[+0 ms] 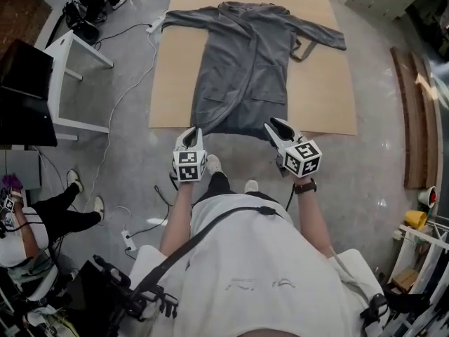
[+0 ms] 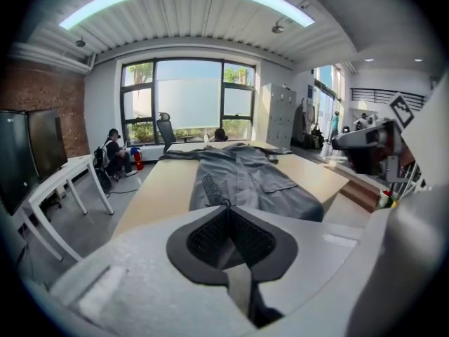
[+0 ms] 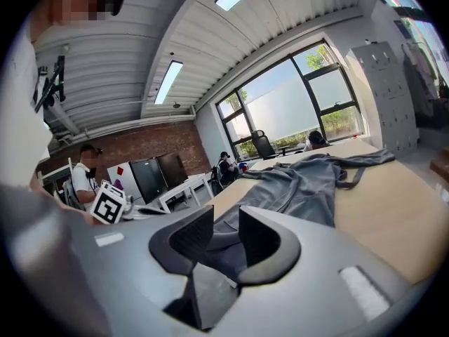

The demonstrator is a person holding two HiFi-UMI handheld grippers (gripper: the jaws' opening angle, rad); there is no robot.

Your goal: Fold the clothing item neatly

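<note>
A grey robe (image 1: pixel 245 62) lies spread flat, sleeves out, on a tan board (image 1: pixel 175 83). I stand at its bottom hem. My left gripper (image 1: pixel 196 132) is at the hem's left corner; in the left gripper view its jaws (image 2: pixel 224 208) are closed together, and a ridge of the robe (image 2: pixel 245 174) runs up to their tips. My right gripper (image 1: pixel 271 127) is at the hem's right corner. In the right gripper view it (image 3: pixel 224 220) is shut on grey cloth that fills the narrow gap, with the robe (image 3: pixel 309 184) stretching away beyond.
A white desk (image 1: pixel 70 55) and black monitors (image 1: pixel 24 90) stand to the left, with cables (image 1: pixel 119 104) and a power strip (image 1: pixel 128 239) on the floor. A seated person (image 1: pixel 42 216) is at the lower left. Wooden planks (image 1: pixel 414 118) lie along the right.
</note>
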